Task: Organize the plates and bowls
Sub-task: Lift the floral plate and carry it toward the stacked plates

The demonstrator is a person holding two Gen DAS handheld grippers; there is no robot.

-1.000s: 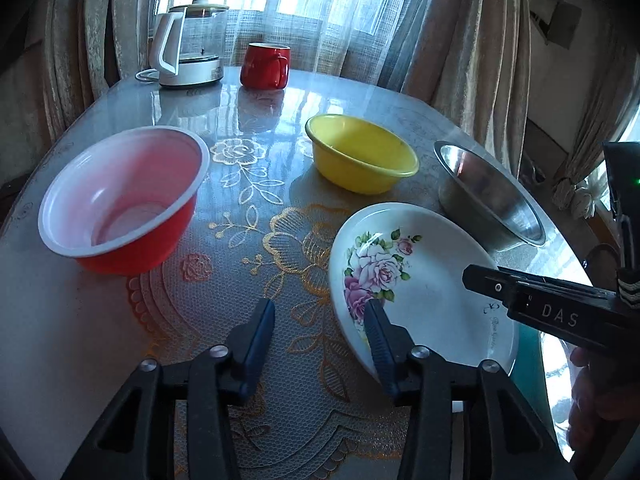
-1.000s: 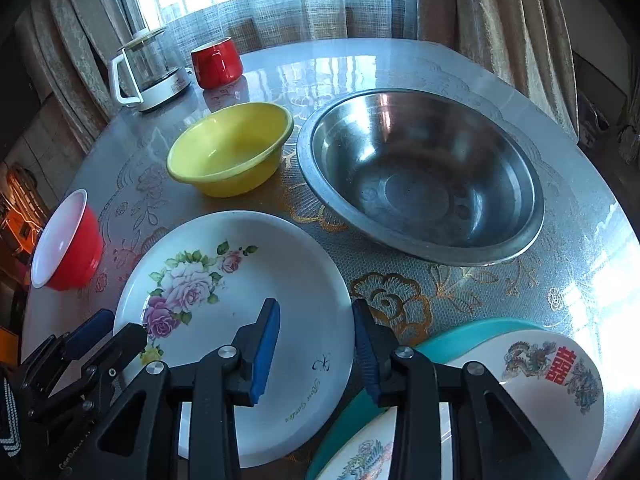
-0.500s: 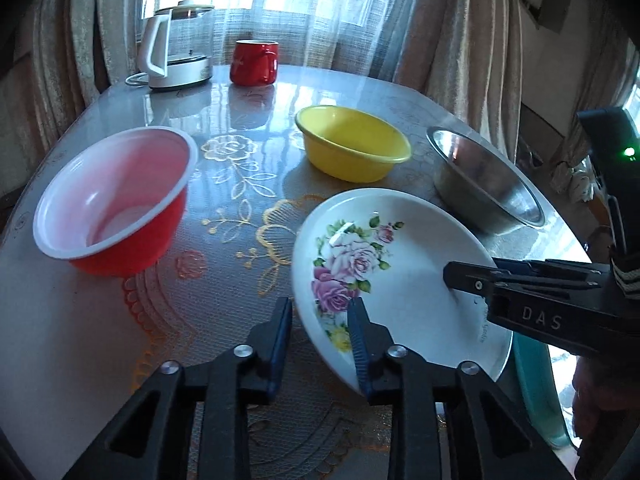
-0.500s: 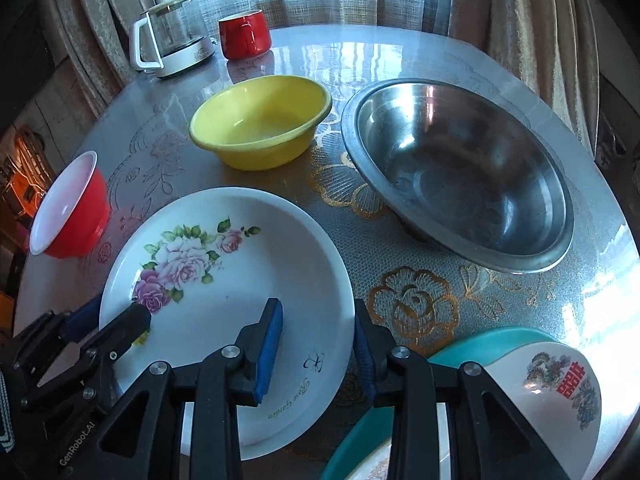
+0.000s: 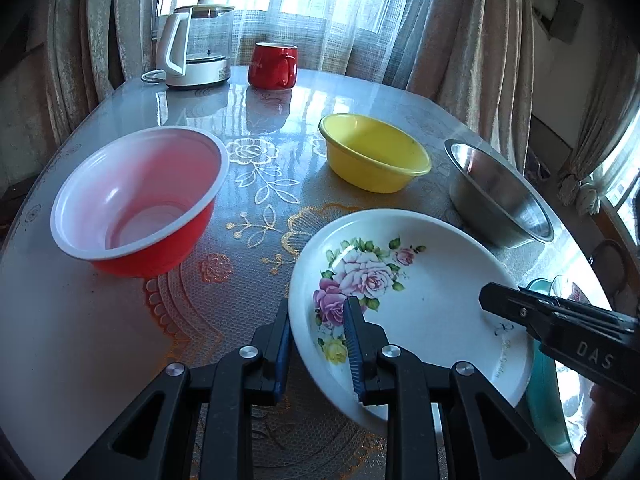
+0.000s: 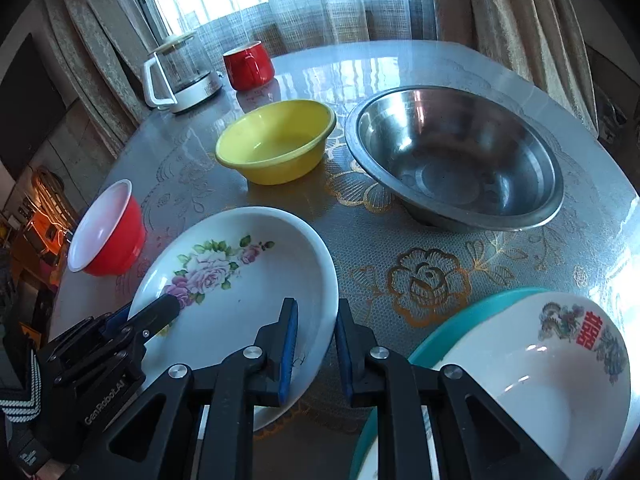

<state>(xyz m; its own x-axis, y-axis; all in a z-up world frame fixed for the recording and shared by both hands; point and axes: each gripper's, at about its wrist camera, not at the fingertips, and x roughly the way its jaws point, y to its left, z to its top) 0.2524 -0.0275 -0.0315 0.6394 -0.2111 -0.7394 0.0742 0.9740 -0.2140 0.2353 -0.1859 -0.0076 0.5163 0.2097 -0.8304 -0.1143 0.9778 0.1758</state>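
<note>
A white plate with pink roses (image 5: 420,300) (image 6: 248,292) sits at the near side of the table. My left gripper (image 5: 316,340) is shut on its left rim, one pad inside and one outside. My right gripper (image 6: 316,340) straddles the opposite rim. Its jaws are closing, and the pads meet the rim. Each gripper shows in the other's view: the right one (image 5: 486,298), the left one (image 6: 160,308). A red bowl with a white inside (image 5: 136,200) stands to the left. A yellow bowl (image 5: 372,152) and a steel bowl (image 6: 452,152) stand behind the plate.
A white bowl with a dragon print (image 6: 560,360) rests on a teal plate (image 6: 460,320) at the near right, close to the table edge. A glass kettle (image 5: 196,44) and a red mug (image 5: 272,64) stand at the far side by the curtains.
Both grippers narrowed from open onto the floral plate's opposite rims, the left first, the right in the last half second. The bowls have not moved.
</note>
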